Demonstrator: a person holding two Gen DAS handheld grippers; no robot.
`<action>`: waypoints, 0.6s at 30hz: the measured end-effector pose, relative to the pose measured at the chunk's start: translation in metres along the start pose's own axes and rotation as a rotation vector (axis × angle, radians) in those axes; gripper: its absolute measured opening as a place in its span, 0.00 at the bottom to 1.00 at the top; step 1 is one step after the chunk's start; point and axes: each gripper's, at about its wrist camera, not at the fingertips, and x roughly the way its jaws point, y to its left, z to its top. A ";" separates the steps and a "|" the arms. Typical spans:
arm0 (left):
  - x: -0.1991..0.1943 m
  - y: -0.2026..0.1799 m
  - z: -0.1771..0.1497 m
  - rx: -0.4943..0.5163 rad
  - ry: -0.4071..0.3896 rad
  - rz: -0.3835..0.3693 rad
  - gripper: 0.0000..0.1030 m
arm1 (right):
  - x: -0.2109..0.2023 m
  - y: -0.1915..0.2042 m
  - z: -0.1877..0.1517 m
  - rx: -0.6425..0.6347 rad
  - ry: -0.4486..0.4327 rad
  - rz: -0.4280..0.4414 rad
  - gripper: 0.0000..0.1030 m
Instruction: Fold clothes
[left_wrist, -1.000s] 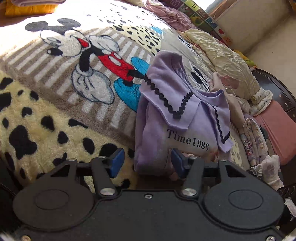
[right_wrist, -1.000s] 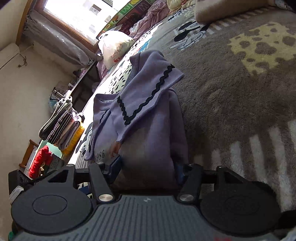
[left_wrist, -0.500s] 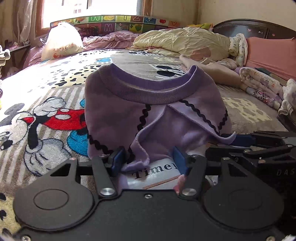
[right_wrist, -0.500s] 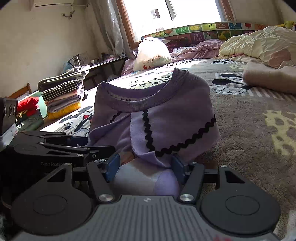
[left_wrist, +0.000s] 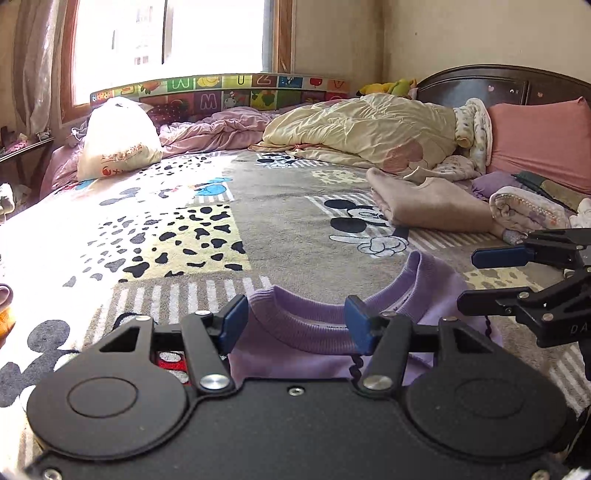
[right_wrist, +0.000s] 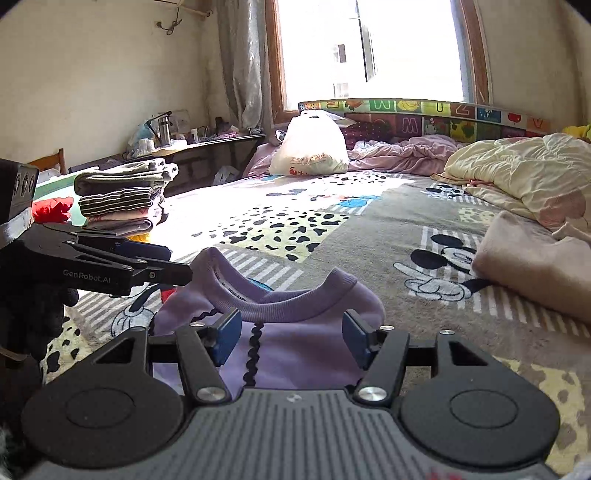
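Blanket (left_wrist: 280, 236) with cartoon mice and black spots covers the bed; a folded purple sweater (right_wrist: 295, 343) lies flat on it, ribbed neckline toward the window. Left gripper (left_wrist: 295, 325) hovers low over the sweater, blue pads apart, gripping nothing. Right gripper (right_wrist: 291, 336) does likewise, jaws opening, pads clear of the cloth.

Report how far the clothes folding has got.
Done: a stack of folded clothes sits on the side table, and the purple sweatshirt lies folded compact on the Mickey blanket, neckline up.
In hand: nothing looks gripped; the left gripper is open, the right gripper's jaws are opening, both over the sweatshirt.
Left: the beige garment and small pieces near the pink pillow.
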 end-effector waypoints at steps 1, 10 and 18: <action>0.009 0.001 -0.002 0.009 0.009 -0.017 0.56 | 0.012 -0.003 0.005 -0.034 0.011 -0.006 0.67; 0.060 -0.005 -0.038 -0.042 0.196 -0.012 0.62 | 0.088 -0.048 -0.041 0.201 0.136 0.178 0.73; 0.043 -0.008 -0.021 -0.041 0.219 0.017 0.64 | 0.084 -0.034 -0.035 0.158 0.168 0.125 0.73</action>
